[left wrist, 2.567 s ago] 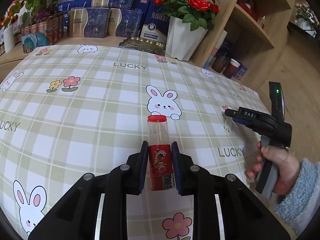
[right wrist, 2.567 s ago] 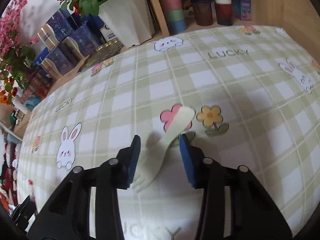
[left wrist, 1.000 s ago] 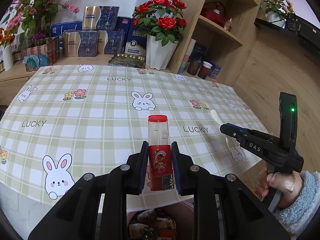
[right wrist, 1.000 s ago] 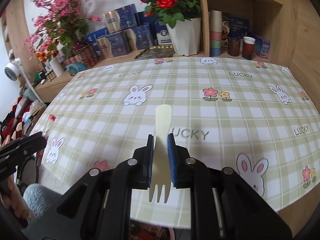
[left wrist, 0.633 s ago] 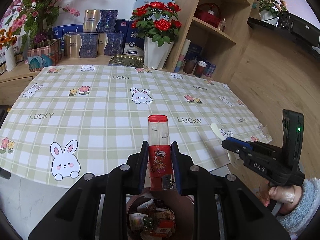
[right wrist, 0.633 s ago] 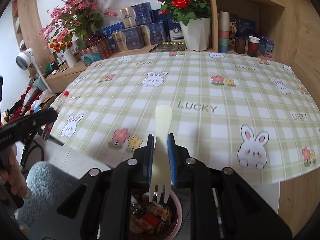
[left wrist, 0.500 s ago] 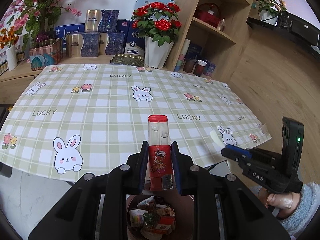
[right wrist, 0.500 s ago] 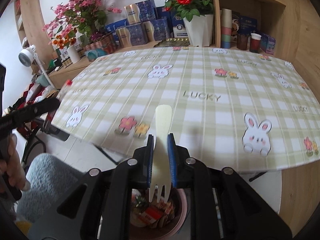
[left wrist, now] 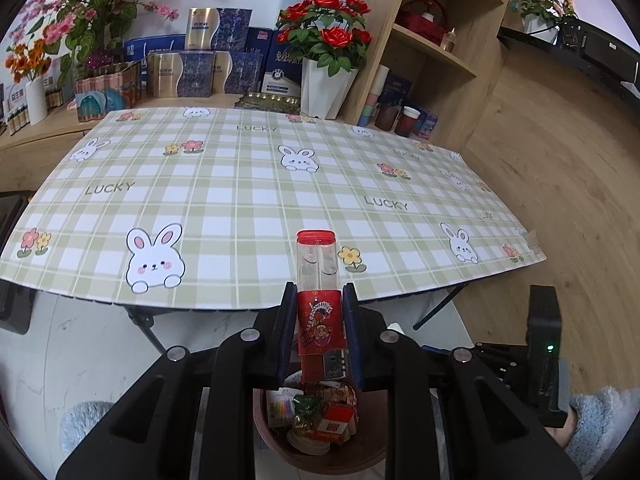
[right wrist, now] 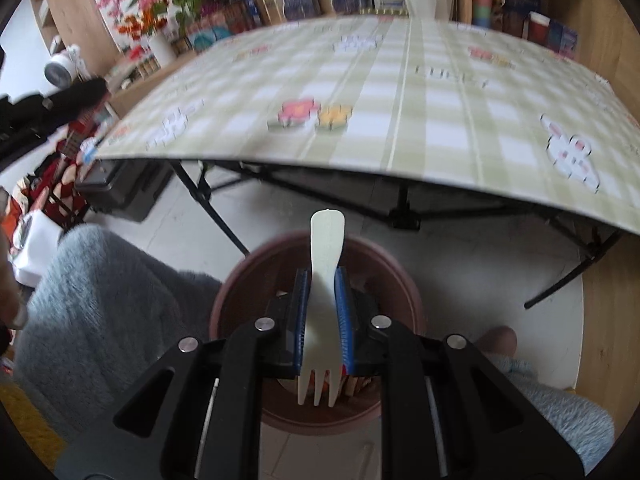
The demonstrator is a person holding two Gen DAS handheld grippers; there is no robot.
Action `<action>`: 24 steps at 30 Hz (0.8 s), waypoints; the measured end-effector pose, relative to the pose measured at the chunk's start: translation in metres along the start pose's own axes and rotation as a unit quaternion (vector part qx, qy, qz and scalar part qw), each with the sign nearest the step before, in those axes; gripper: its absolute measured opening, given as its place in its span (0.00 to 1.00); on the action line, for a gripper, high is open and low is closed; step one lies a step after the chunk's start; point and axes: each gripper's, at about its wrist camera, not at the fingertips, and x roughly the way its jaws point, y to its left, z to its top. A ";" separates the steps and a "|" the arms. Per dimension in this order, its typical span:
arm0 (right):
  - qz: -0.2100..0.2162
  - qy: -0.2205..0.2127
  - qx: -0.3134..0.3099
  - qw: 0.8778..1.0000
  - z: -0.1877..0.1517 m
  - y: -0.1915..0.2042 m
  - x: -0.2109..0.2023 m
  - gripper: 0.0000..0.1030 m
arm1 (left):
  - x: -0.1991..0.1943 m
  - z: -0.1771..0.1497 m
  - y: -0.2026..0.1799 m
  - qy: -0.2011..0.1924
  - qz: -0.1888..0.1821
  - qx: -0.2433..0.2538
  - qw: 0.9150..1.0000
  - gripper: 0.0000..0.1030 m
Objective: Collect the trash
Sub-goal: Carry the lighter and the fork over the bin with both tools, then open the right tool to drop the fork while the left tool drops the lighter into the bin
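Floor bin (right wrist: 240, 284) w/ trash below both, L gripper (left wrist: 318, 312) clamps red-capped tube (left wrist: 318, 280) — R gripper (right wrist: 322, 300) pinches fork (right wrist: 322, 300)

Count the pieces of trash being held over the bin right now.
2. A red-capped clear tube is clamped in the left gripper; a pale plastic fork in the right gripper. Both hang above the brown bin.

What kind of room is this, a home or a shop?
Probably a home living or dining room, though staged. A folding table with a rabbit-print cloth, wooden shelves with cups and boxes, and potted roses suggest it.
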 end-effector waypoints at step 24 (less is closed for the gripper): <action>-0.021 -0.066 0.008 0.998 0.025 -0.010 -0.025 0.90 | 0.039 -0.034 -0.010 0.060 -0.021 0.011 0.998 0.22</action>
